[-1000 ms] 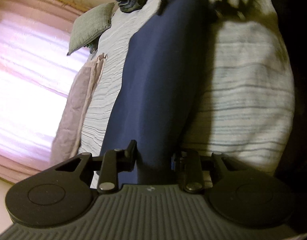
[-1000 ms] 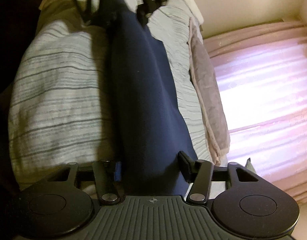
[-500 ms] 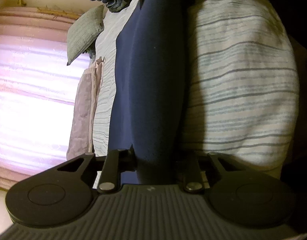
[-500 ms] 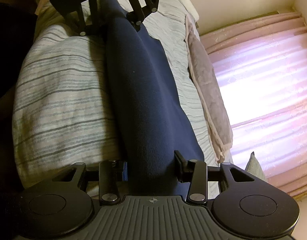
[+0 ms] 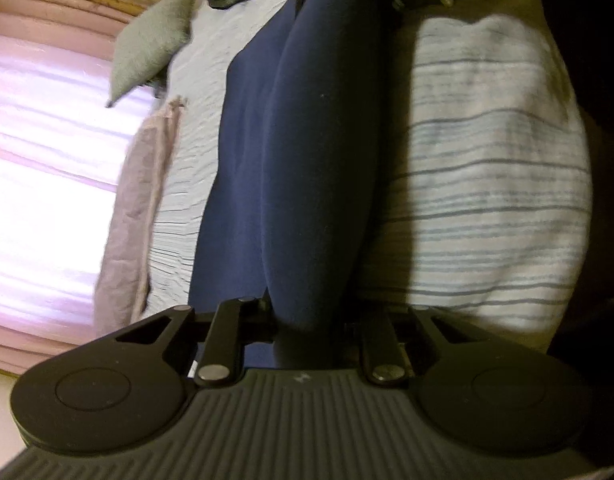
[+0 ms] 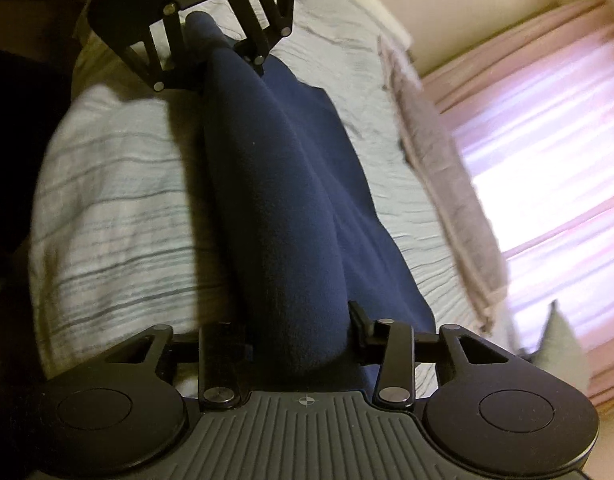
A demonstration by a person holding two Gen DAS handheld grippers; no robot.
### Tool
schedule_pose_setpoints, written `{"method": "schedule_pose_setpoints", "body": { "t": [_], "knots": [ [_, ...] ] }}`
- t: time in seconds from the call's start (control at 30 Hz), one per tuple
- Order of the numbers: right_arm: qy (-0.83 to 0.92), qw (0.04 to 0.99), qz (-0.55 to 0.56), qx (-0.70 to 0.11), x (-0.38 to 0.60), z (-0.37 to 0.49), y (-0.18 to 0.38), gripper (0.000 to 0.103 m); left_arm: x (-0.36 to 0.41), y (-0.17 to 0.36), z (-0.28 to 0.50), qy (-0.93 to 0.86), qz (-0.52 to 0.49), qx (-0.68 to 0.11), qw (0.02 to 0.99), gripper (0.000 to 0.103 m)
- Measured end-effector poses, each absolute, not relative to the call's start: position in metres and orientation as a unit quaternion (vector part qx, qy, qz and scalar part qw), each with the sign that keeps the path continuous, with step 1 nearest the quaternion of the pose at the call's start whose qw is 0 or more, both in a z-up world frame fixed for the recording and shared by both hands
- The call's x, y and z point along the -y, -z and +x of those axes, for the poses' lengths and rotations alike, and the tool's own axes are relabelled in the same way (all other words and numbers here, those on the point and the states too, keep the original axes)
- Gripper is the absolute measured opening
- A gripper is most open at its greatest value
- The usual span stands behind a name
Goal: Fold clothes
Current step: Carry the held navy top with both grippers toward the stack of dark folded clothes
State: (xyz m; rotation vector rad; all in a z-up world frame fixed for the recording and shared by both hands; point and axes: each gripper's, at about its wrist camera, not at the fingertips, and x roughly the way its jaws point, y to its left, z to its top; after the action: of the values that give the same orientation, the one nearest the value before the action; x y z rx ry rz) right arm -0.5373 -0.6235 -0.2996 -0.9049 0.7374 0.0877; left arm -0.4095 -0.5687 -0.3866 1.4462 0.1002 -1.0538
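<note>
The navy garment (image 5: 319, 152) is stretching lengthwise between the two tools above the striped bed (image 5: 487, 184), its long axis running straight from one to the other. The left tool (image 5: 307, 320) is pinching one end and the right tool (image 6: 303, 344) the opposite end (each equally near its own end), so I judge the coming fold is turning on bringing those ends together

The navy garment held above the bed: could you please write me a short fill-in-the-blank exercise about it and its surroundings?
1. The navy garment is stretched between ____ tools, one gripping each end.
2. Beneath it lies a bedspread patterned with grey ____.
3. In the left wrist view, the grey-green pillow lies near the ____ curtain.
4. The left tool is ____ on the garment, like the right tool.

Missing words: two; stripes; pink; shut
</note>
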Motion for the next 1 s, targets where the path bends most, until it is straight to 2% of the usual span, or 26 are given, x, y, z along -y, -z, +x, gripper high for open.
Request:
{"method": "schedule_pose_setpoints", "body": {
  "t": [0.13,0.3,0.47,0.6,1.0],
  "knots": [
    [-0.076,0.817,-0.413,-0.394,0.631,-0.530,0.250,0.035,0.575,0.342,-0.406,0.489,0.625,-0.091,0.601,0.016],
    [-0.107,0.799,-0.381,-0.452,0.640,-0.536,0.147,0.034,0.583,0.247,-0.415,0.547,0.609,-0.147,0.554,0.016],
    [-0.113,0.787,-0.344,-0.499,0.649,-0.554,0.071,0.034,0.598,0.170,-0.417,0.600,0.583,-0.174,0.520,0.016],
    [-0.073,0.784,-0.333,-0.519,0.656,-0.557,0.033,0.034,0.614,0.141,-0.408,0.632,0.573,-0.146,0.500,0.016],
    [0.128,0.777,-0.305,-0.536,0.675,-0.570,-0.037,0.034,0.692,0.081,-0.395,0.686,0.578,0.042,0.440,0.016]
  ]
}}
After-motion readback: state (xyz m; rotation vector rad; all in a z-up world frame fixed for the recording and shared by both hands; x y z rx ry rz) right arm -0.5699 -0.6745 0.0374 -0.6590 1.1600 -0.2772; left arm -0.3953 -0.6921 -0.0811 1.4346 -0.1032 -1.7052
